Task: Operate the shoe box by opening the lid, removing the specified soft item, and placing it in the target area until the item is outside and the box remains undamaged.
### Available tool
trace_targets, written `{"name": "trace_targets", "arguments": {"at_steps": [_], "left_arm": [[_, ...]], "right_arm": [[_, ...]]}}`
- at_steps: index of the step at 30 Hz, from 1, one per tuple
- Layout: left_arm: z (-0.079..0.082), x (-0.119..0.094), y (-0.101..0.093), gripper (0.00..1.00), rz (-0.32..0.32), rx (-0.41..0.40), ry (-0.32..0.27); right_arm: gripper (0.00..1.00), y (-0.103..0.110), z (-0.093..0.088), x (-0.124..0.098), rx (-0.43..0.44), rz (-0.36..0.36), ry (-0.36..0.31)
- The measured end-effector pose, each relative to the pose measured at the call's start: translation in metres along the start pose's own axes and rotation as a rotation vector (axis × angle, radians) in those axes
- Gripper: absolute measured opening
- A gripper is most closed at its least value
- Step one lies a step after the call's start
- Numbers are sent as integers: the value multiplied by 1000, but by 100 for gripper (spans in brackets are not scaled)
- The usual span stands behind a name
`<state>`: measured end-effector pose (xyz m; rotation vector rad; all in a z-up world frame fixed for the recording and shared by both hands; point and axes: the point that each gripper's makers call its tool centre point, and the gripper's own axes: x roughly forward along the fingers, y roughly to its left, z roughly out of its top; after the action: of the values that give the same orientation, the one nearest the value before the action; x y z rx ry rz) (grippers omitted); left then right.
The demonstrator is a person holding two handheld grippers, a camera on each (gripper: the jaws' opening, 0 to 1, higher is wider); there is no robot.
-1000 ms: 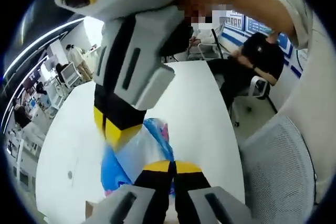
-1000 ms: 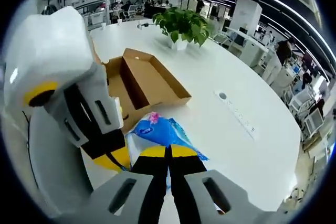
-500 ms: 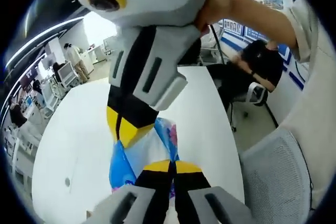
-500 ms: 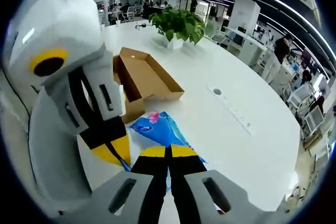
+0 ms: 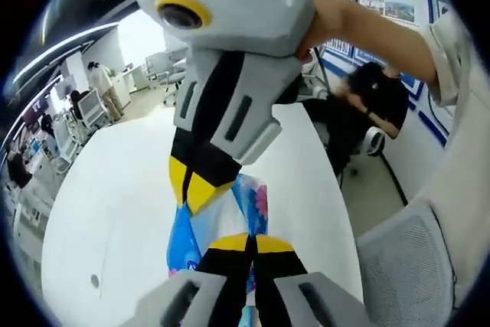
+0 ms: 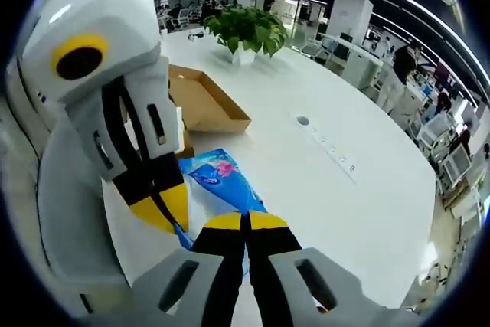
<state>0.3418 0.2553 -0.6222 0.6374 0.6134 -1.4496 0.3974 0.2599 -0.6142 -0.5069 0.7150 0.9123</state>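
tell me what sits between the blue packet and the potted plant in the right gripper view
The open cardboard shoe box lies between the blue packet and potted plant.

A large white table is seen carrying an open cardboard box, a potted plant (at the far end) and a flush power strip.

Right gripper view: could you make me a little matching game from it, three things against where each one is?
Things:
1. blue soft pack
2. cardboard shoe box
3. potted plant

Places:
a. far end of the white table
b. lying open on the table, beyond the pack
c. pinched by both hand-held grippers, left and right

Pairs: 1-c, 2-b, 3-a
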Motion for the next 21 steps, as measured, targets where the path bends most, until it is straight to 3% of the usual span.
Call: {"name": "trace_targets", "arguments": {"at_steps": [21], "left_arm": [[18, 46, 24, 0, -66, -2, 16]], "right_arm": [[0, -38, -36, 5, 27, 17, 63]]}}
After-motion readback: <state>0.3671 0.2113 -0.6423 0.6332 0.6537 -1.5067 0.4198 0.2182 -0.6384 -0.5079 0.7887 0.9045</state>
